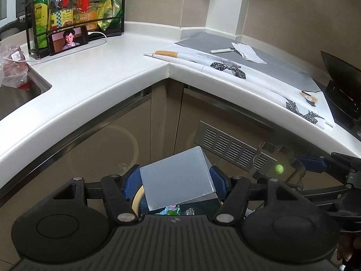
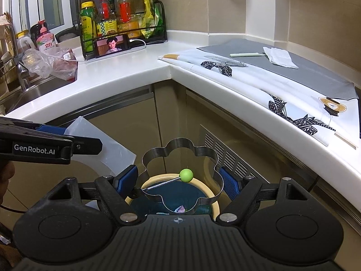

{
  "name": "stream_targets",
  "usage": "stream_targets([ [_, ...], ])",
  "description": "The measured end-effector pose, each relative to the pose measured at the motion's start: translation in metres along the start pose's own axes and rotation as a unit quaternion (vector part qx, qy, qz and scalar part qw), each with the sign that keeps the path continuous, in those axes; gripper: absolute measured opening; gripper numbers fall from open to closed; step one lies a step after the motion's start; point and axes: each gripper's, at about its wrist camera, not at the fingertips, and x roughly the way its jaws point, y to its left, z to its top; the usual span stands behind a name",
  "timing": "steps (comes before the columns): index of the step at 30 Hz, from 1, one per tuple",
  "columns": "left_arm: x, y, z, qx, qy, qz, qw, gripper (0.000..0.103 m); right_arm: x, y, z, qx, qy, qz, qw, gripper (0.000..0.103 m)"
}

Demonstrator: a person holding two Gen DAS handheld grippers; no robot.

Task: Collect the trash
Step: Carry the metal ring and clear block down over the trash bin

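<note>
My left gripper (image 1: pixel 174 180) is shut on a translucent white plastic box (image 1: pixel 178 176) and holds it tilted over a round bin (image 1: pixel 137 199) with a cream rim and dark liner, with trash inside. My right gripper (image 2: pixel 180 180) is shut on a flower-shaped metal ring mould (image 2: pixel 180 155) with a green-knobbed handle (image 2: pixel 186 175), held over the same bin (image 2: pixel 155 178). The left gripper and its box (image 2: pixel 99 144) show at the left of the right wrist view. The mould (image 1: pixel 279 164) shows at the right of the left wrist view. A crumpled white tissue (image 2: pixel 279 57) and a pale stick (image 2: pixel 246 54) lie on the grey mat.
An L-shaped white counter (image 1: pixel 101 76) wraps above the cabinet doors and a vent grille (image 1: pixel 227 146). On it stand a bottle rack (image 2: pixel 121 20), a phone playing video (image 2: pixel 111 46), a printed cloth (image 2: pixel 282 103) and a grey mat (image 2: pixel 315 74). A sink with a plastic bag (image 2: pixel 54 65) lies left.
</note>
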Motion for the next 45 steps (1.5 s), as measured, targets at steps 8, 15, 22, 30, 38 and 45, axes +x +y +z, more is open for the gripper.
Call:
stream_targets([
  [8, 0.000, -0.002, 0.000, 0.002, -0.001, 0.001, 1.0000, 0.071, 0.002, -0.002, 0.000, 0.000, 0.003, 0.001, 1.000, 0.081],
  [15, 0.000, -0.004, 0.000, 0.004, -0.001, 0.001, 1.0000, 0.071, 0.003, -0.001, -0.001, -0.002, 0.004, 0.003, 1.000, 0.081],
  [22, 0.000, -0.005, 0.000, 0.006, -0.001, 0.001, 1.0000, 0.071, 0.004, 0.001, -0.002, -0.003, 0.005, 0.004, 1.000, 0.081],
  [30, 0.000, -0.005, 0.001, 0.006, 0.000, 0.002, 1.0000, 0.071, 0.005, -0.001, -0.001, -0.004, 0.007, 0.006, 1.000, 0.081],
  [38, 0.001, -0.002, 0.002, 0.007, 0.003, 0.005, 1.0000, 0.071, 0.006, -0.001, -0.001, -0.005, 0.008, 0.008, 1.000, 0.081],
  [45, 0.012, -0.003, 0.009, 0.021, 0.017, 0.032, 0.9991, 0.071, 0.011, -0.002, 0.001, -0.003, 0.000, 0.006, 1.000, 0.081],
])
